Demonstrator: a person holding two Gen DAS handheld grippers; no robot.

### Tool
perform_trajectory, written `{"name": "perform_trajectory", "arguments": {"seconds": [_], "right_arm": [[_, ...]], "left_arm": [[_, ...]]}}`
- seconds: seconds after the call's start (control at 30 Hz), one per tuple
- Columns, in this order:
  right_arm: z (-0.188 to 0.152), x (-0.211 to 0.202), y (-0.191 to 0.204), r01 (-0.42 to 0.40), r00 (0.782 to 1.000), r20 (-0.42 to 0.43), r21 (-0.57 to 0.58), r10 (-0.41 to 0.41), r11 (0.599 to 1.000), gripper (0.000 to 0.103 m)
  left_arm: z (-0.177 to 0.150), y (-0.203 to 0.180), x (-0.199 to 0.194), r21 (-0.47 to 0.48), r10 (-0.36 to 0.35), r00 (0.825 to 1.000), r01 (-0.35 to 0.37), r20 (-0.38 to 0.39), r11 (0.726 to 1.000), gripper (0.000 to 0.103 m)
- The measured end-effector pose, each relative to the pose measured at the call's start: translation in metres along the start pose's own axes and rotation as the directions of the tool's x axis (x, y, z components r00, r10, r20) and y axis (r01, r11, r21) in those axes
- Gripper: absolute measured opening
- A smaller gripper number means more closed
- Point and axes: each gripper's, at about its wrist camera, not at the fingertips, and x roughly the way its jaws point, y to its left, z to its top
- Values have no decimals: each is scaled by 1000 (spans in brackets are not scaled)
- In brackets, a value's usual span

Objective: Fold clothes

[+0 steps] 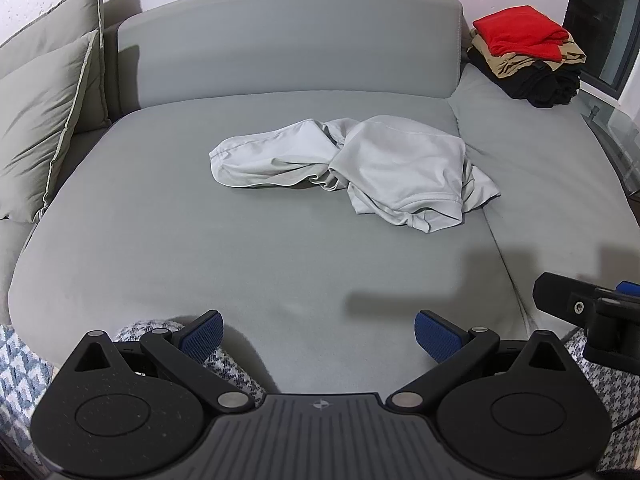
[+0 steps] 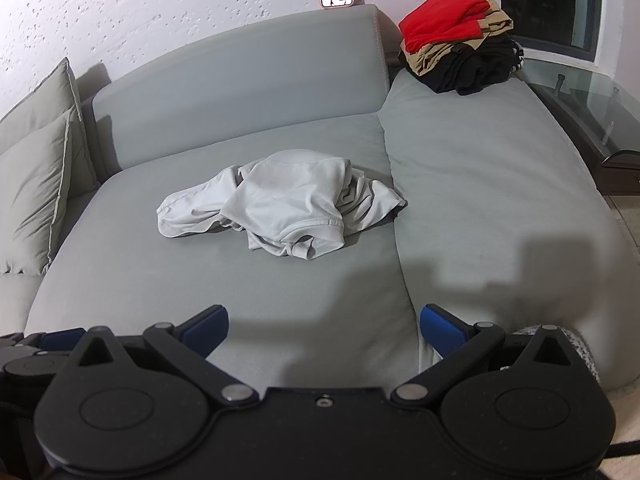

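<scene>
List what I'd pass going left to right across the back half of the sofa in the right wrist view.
Grey cushions → crumpled light grey garment → seam between the seat sections → folded stack with a red piece on top → glass side table.

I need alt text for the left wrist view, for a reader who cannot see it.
A crumpled pale grey garment lies in the middle of a grey sofa, untouched. The open left gripper hovers at the sofa's near edge, nothing between its blue pads. A stack of folded clothes, red on top, sits at the far right.
</scene>
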Motion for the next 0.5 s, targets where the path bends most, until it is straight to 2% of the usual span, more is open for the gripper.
{"name": "perform_trajectory", "arguments": {"seconds": [0.33, 0.43, 0.5], "right_arm": [[1, 4, -1, 4, 1000, -5, 0, -4, 1000, 103], [4, 5, -1, 4, 1000, 28, -18, -3, 1000, 103], [9, 4, 0, 20, 996, 93, -44, -16, 999, 103]], "left_arm": [[0, 3, 6, -2, 2, 1000, -2, -13, 1000, 102], [7, 15, 11, -18, 13, 1000, -13, 8, 1000, 102], [14, 28, 14, -29, 50, 998, -49, 24, 998, 102]]}}
